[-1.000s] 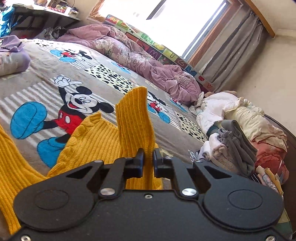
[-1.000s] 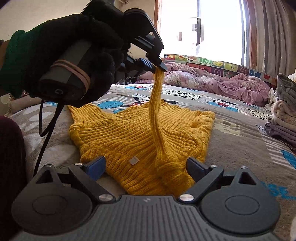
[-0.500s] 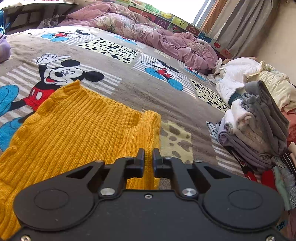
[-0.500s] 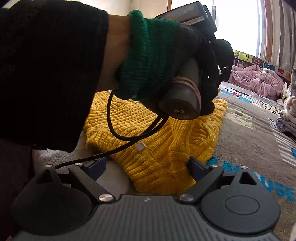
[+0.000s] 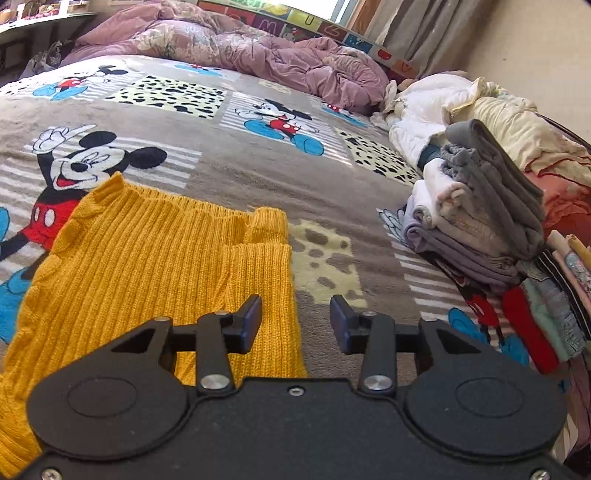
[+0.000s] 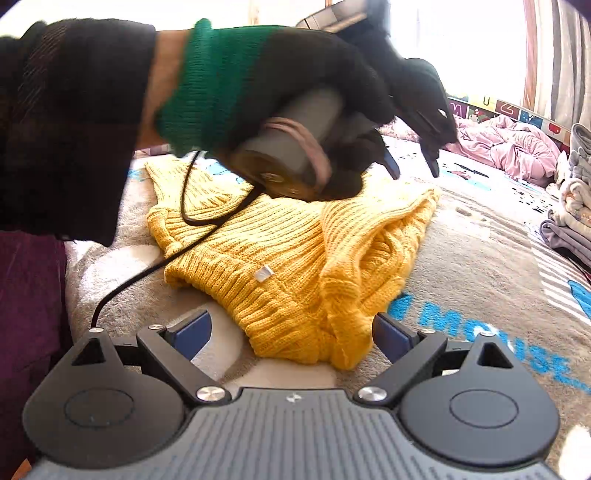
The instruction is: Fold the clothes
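We have just let go of the sleeve: a second ago the left hand-held gripper held it pinched up above the sweater; now its jaws are opening with nothing between them, and the sleeve lies flat across the sweater's right part. We judge this sleeve fold done; the next fold can follow. The right hand-held gripper stands wide open at the near edge of the sweater, holding nothing. The gloved hand hovers over the sweater's middle.

The sweater lies on the bed, on a grey cartoon-print blanket. To the right stands a stack of folded clothes. Far across the bed lies a crumpled pink duvet, with curtains behind.
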A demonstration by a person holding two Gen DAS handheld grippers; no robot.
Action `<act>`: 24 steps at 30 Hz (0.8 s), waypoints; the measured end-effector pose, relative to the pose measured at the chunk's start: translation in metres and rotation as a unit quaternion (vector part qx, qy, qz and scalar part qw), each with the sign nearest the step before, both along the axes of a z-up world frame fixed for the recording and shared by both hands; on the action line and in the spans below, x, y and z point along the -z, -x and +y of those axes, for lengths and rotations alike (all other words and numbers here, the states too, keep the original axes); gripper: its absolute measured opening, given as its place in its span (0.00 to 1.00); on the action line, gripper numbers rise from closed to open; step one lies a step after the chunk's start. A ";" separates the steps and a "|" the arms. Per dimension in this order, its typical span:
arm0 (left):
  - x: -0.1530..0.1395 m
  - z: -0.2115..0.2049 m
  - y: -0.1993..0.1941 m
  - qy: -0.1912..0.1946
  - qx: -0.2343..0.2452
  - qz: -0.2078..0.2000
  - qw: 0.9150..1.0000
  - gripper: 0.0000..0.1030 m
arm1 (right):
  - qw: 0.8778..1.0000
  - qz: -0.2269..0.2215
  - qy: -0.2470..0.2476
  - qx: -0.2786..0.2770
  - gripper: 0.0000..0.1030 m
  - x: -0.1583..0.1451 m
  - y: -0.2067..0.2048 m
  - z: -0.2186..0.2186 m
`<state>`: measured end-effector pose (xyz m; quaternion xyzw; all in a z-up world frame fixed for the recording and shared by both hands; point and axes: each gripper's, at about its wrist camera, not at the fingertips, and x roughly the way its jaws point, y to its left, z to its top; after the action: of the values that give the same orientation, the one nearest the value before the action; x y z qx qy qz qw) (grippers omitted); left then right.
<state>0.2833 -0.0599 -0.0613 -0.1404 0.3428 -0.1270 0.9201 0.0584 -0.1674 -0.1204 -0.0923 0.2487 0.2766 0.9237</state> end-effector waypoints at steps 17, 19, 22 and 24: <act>0.056 -0.008 0.069 -0.122 0.147 -0.050 0.980 0.18 | 0.999 -0.042 0.028 -0.014 0.91 0.016 0.005 0.026; 0.051 0.006 0.071 -0.085 0.140 -0.050 0.985 0.18 | 0.998 -0.051 0.028 -0.001 0.90 0.016 0.012 0.026; 0.045 0.026 0.073 -0.012 0.121 -0.037 0.992 0.18 | 0.997 -0.068 0.033 0.010 0.89 0.015 0.022 0.026; 0.052 0.025 0.067 -0.013 0.107 -0.004 0.994 0.20 | 0.996 -0.082 0.039 0.015 0.89 0.014 0.030 0.026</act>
<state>0.2166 -0.0349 -0.1136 -0.0902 0.3541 -0.2208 0.9043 0.0284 -0.1411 -0.1345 -0.1469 0.1845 0.2438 0.9407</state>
